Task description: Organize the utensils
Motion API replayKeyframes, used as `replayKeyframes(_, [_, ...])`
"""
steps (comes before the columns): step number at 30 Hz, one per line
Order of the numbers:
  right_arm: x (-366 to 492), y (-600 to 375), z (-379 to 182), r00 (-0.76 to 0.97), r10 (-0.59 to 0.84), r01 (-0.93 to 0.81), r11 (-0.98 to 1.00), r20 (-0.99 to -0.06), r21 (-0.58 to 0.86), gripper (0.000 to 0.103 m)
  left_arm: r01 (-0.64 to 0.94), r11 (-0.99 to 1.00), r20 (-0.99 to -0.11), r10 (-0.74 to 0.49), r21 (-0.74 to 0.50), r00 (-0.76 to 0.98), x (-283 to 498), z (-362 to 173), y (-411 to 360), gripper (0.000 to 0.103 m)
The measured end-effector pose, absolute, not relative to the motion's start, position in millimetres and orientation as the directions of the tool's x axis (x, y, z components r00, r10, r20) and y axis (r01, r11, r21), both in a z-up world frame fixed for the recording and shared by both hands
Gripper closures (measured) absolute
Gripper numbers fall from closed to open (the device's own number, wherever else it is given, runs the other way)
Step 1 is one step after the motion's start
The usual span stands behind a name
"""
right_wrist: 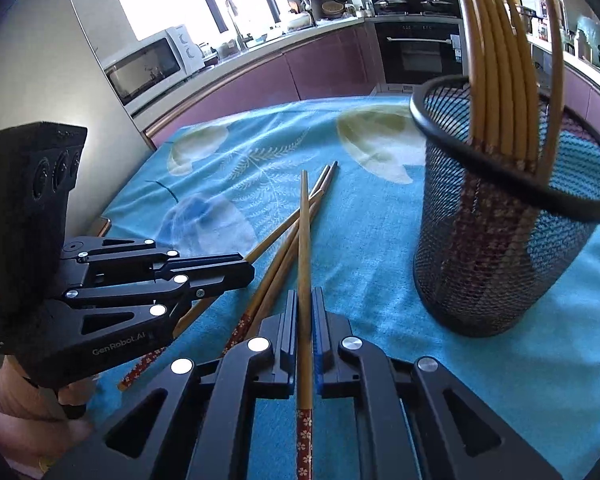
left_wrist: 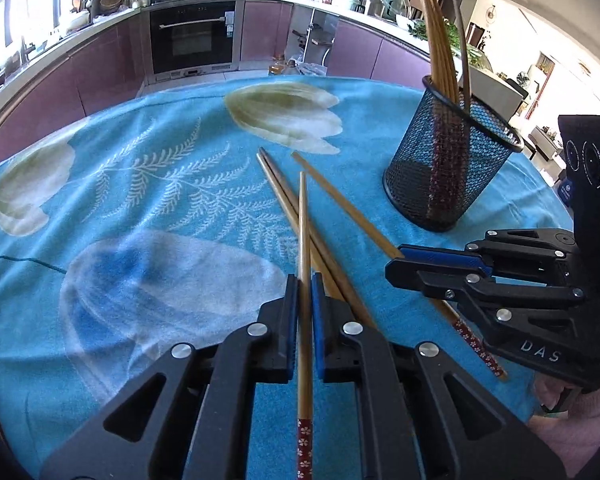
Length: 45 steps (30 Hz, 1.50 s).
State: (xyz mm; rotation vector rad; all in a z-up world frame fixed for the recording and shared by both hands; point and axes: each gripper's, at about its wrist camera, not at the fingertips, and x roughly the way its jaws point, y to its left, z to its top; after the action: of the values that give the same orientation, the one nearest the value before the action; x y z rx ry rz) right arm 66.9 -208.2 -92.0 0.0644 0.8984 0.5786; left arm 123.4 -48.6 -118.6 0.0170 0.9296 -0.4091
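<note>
My left gripper [left_wrist: 305,280] is shut on a bamboo chopstick [left_wrist: 303,220] that points away over the blue flowered tablecloth [left_wrist: 140,200]. Its red patterned end lies toward the camera. To the right, my right gripper [left_wrist: 394,265] is shut on another chopstick [left_wrist: 340,196] lying slantwise. In the right wrist view that gripper [right_wrist: 305,296] clamps its chopstick [right_wrist: 305,220], and the left gripper [right_wrist: 250,270] is at the left. Two loose chopsticks [left_wrist: 280,188] lie side by side on the cloth between the held ones. A black mesh cup [left_wrist: 440,184] [right_wrist: 492,264] stands at the right with several chopsticks [left_wrist: 440,60] upright in it.
Purple kitchen cabinets and a built-in oven [left_wrist: 192,36] curve around beyond the table's far edge. A white microwave [right_wrist: 148,68] sits on the counter at the left. A pink sleeve [left_wrist: 580,420] shows behind the right gripper.
</note>
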Motion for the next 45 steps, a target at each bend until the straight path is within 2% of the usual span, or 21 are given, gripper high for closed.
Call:
replayKeyframes(12, [41, -237, -46, 0.584, 0.527, -0.468, 0.84, -0.618, 0.274, 0.097, 0.421, 0.882, -0.69, -0.44, -0.211, 0.575, 100, -65, -46, 0.096])
replayKeyframes(26, [24, -278, -22, 0.673, 0.504, -0.426, 0.862, -0.542, 0.274, 0.097, 0.493, 0.835, -0.614, -0.527, -0.245, 0.587, 76, -23, -49, 0.096])
replayKeyframes(45, [29, -293, -9, 0.714, 0.49, -0.404, 0.872, -0.501, 0.278, 0.097, 0.518, 0.813, -0.577, -0.565, -0.266, 0.59, 84, -10, -66, 0.096])
